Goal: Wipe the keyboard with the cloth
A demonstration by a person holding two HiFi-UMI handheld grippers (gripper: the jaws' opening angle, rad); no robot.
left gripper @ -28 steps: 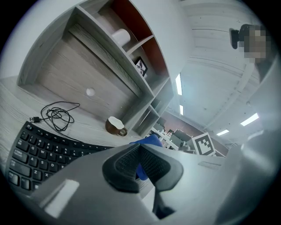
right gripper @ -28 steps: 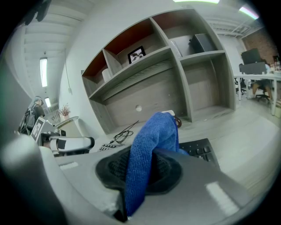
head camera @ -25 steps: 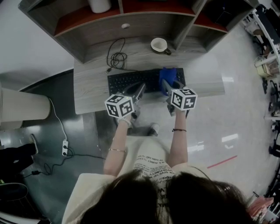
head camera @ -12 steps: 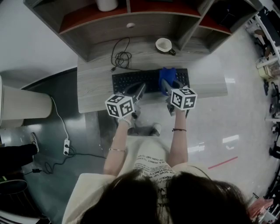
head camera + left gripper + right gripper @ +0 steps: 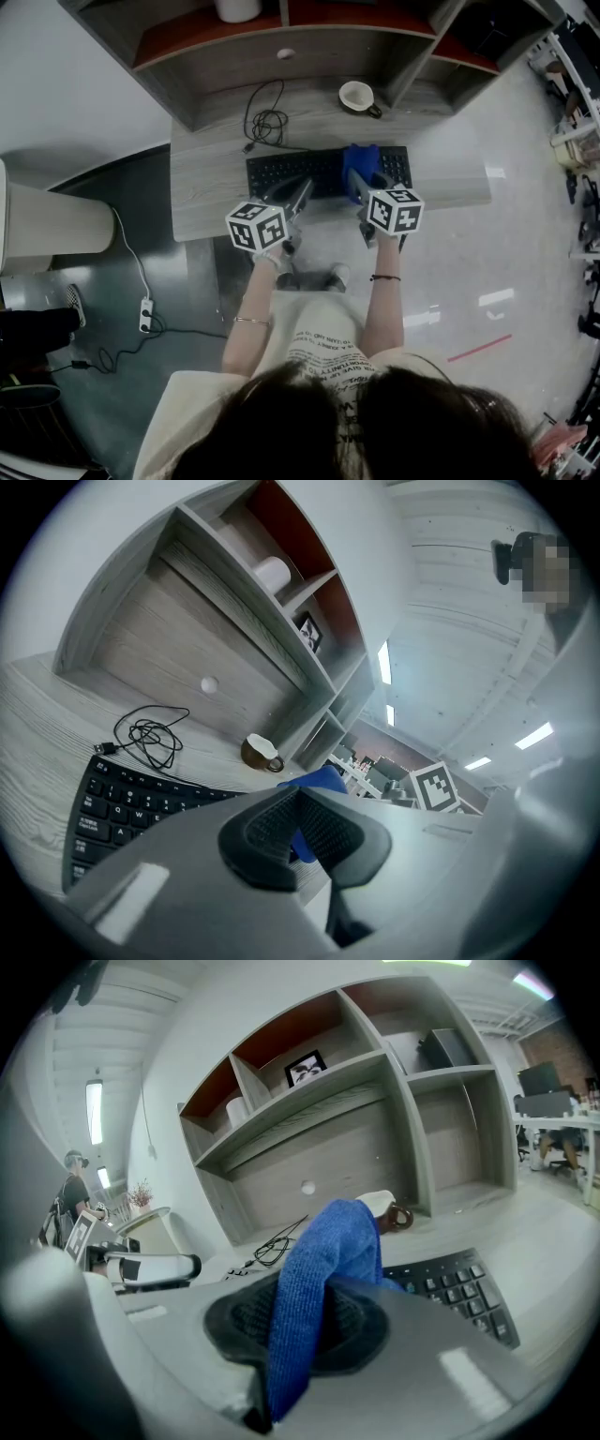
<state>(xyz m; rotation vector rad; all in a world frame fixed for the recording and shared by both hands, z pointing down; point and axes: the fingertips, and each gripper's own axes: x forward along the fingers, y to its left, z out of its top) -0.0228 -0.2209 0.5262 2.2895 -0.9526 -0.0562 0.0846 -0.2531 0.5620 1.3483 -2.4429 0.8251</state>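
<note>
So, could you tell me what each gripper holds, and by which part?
The right gripper pinches the blue cloth by a fold; the left gripper, shut, holds nothing.

Desk (image 5: pixel 441 157) right of the keyboard (image 5: pixel 291 171) seems bare; cable (image 5: pixel 266 122) and cup (image 5: pixel 356 96) stand behind it.

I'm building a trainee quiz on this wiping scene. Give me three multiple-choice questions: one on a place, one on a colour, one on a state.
1. Where does the cup stand?
A. on the floor
B. on the desk, behind the keyboard
C. on a shelf

2. What colour is the cloth?
A. blue
B. white
C. red

3. How is the left gripper?
A. shut on the cloth
B. wide open
C. shut, empty

Answers:
1 B: it sits on the desk beyond the keyboard's far edge.
2 A: it shows blue in every view.
3 C: its pads meet with nothing between them, and it is the right gripper that clamps the cloth.
</note>
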